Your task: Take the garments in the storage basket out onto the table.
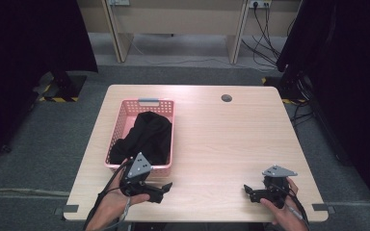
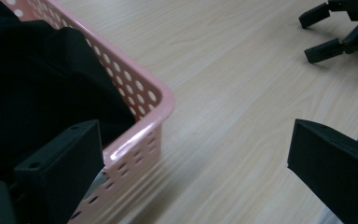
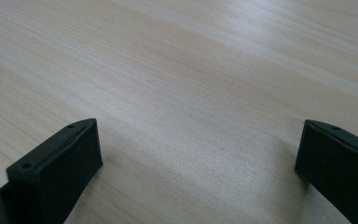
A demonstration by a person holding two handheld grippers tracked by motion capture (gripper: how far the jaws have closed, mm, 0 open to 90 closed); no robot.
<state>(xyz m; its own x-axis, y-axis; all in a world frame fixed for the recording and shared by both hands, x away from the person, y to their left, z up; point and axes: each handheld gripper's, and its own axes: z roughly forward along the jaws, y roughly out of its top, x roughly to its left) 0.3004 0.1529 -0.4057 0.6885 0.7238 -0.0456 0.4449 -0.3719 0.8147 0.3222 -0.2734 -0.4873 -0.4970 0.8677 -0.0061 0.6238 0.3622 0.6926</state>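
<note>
Light wood table [image 1: 212, 139], I'm at the near edge with a gripper in each hand. My left gripper [image 1: 160, 191] sits just off the near end of the pink basket [image 1: 120, 120], jaws spread wide, nothing between them. In the left gripper view one jaw overlaps the basket's near corner [image 2: 144, 116] and the other is out over bare table; can't tell if the jaw touches the rim. Black cloth [image 1: 147, 137] is bunched inside the basket, filling most of it and piled up against the near wall; same cloth [image 2: 37, 88] shows dark behind the perforated side. Basket stands on the left half of the table, grey handle [image 1: 148, 101] at the far end. My right gripper [image 1: 248, 191] is near the right front corner, well apart from the basket, jaws apart too, empty, bare wood [image 3: 191, 93] between them. It also shows at top right of the left gripper view [image 2: 328, 32], jaws open. Small dark round grommet [image 1: 226, 98] near the table's far edge.
</note>
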